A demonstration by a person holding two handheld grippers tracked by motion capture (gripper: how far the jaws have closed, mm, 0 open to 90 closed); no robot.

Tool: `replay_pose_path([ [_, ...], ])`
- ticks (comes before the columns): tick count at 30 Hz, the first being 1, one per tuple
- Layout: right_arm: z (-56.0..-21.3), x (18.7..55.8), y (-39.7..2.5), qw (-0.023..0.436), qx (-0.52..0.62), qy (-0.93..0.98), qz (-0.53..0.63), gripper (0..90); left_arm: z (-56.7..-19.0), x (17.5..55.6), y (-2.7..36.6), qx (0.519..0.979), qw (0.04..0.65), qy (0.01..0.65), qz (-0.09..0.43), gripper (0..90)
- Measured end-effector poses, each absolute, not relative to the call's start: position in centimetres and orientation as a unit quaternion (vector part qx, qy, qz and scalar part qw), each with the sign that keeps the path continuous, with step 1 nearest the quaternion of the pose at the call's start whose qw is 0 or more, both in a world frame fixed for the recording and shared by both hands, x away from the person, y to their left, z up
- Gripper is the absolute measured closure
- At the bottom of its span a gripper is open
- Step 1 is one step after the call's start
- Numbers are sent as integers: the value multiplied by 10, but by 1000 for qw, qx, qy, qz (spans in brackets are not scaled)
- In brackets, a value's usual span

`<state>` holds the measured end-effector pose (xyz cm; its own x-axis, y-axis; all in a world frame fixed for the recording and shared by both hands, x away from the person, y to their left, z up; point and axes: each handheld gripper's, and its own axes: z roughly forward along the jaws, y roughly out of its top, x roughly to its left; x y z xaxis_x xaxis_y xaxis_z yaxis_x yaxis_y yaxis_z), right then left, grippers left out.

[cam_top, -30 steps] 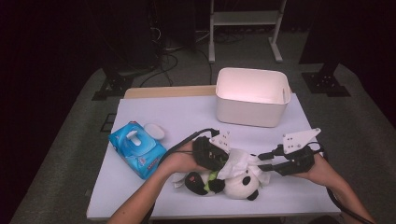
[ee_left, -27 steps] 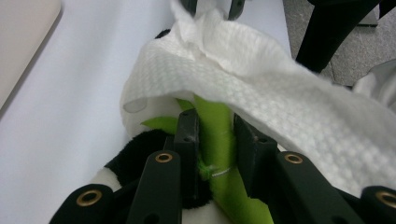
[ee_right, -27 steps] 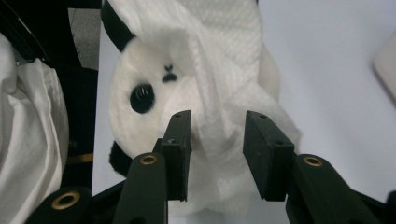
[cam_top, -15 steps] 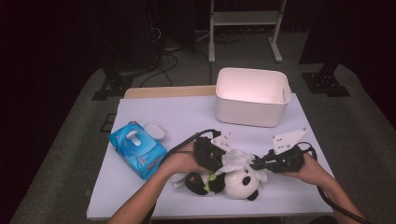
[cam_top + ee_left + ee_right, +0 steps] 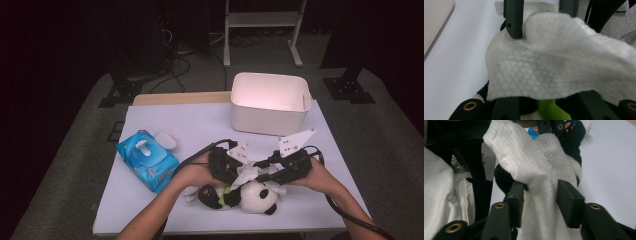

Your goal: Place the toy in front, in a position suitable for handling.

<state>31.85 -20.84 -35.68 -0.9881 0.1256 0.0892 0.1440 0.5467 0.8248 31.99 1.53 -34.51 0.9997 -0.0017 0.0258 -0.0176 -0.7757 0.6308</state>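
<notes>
A black-and-white panda plush (image 5: 256, 199) lies on its side near the front of the white table (image 5: 200, 125). A white wet wipe (image 5: 246, 175) is bunched on top of it, between my two grippers. My left gripper (image 5: 231, 176) sits over the panda's left side. In the left gripper view the wipe (image 5: 559, 65) lies draped across its spread jaws and hides what is between them. My right gripper (image 5: 264, 176) reaches in from the right. In the right gripper view its jaws pinch a gathered fold of the wipe (image 5: 541, 190), with the panda (image 5: 574, 137) behind.
A blue pack of wet wipes (image 5: 147, 161) lies at the left with a white lid (image 5: 165, 140) beside it. A white bin (image 5: 270, 106) stands at the back right, and a wooden board (image 5: 180, 98) lies along the back edge. Cables trail off the front.
My right gripper has moved left, closing the gap to the left gripper, and now has the wipe on top of the panda. The left hand has hardly moved.
</notes>
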Motion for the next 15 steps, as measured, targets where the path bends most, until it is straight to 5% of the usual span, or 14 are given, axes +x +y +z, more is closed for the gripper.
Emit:
replay_pose_path([
  [3,-358,321,-203,0,-70,-880,-469,799,-346,320,16,942,335,-2,13,695],
  [5,-359,322,-204,-5,-70,-881,-467,850,-346,320,16,942,336,-1,9,684],
  [15,-375,315,-233,0,-99,-888,-448,855,-335,321,35,933,359,15,17,608],
])
